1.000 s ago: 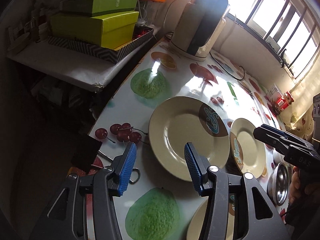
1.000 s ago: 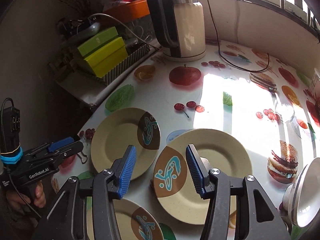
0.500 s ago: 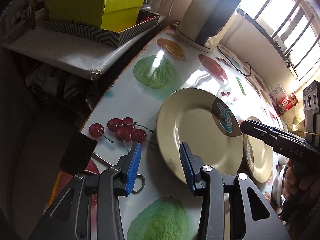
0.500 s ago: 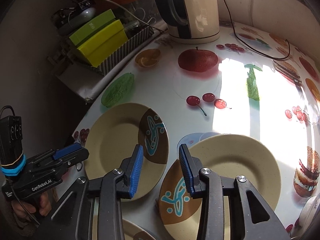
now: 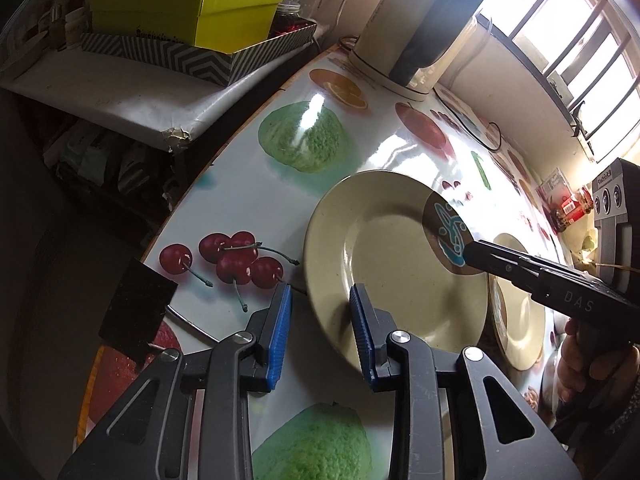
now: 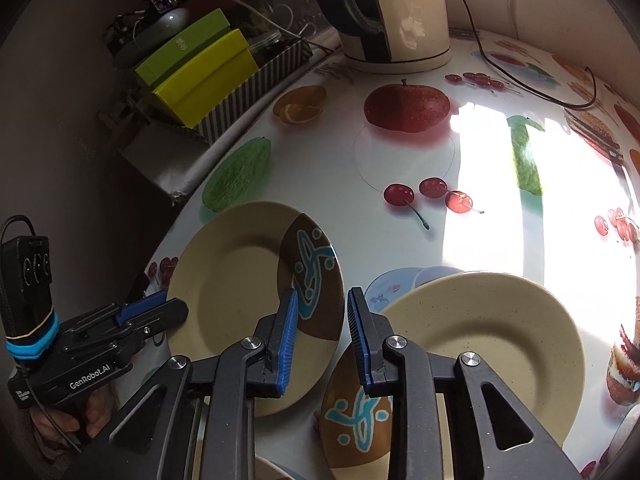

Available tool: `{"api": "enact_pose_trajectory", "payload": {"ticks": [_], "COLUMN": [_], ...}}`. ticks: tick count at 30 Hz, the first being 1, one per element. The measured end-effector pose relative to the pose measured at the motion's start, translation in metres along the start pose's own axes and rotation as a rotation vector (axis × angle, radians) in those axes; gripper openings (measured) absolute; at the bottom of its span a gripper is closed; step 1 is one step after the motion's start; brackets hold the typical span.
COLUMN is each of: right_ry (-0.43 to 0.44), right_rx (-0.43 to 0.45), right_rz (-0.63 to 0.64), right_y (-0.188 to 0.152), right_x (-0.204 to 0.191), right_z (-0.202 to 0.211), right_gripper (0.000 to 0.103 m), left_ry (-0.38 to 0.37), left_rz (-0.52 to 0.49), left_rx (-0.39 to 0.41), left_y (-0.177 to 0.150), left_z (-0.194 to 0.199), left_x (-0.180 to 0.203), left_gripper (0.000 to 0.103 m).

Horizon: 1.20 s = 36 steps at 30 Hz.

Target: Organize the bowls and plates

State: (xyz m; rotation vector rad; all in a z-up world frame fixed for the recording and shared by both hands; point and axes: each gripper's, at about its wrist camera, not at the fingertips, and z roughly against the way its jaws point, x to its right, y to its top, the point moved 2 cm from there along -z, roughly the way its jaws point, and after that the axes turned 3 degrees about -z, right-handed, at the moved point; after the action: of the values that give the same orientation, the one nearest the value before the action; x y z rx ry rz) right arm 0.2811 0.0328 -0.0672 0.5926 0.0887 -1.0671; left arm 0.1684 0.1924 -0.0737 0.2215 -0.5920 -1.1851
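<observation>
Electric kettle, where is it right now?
The electric kettle stands at the table's far edge in the right wrist view, just behind the printed apple, right of the yellow-green boxes.

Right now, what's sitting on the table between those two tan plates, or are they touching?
Only a thin strip of the printed tablecloth shows between the left plate and the right plate in the right wrist view; the right tongs hover over that gap.

The left black hand-held gripper with blue ribbed pads [image 5: 320, 332] has its jaws parted. The right black hand-held gripper with blue ribbed pads [image 6: 322, 336], at its 3 o'clock, also gapes.
</observation>
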Motion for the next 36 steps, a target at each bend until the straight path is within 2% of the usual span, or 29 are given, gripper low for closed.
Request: {"api": "enact_pose_trajectory", "payload": {"ticks": [6,23,36], "right_ry": [0.004,0.017,0.039], "right_rx": [0.005,0.012,0.035], "right_rz": [-0.03,-0.076,-0.085], "right_y": [0.001,0.001,-0.004], "right_x": [0.005,0.01,0.005], "right_z": [-0.001,-0.003,0.018], "right_gripper": [0.013,0.012,0.013], "left_ry": [-0.001,-0.001,0.001], "left_rz": [-0.002,0.007,-0.007], "left_rx": [0.005,0.014,0.057], "left_y": [0.001,0.002,0.005], "left_z": [0.0,0.0,0.026], "left_x": [0.001,0.003,0.008], "left_gripper": [0.025,0.023,0.023]}}
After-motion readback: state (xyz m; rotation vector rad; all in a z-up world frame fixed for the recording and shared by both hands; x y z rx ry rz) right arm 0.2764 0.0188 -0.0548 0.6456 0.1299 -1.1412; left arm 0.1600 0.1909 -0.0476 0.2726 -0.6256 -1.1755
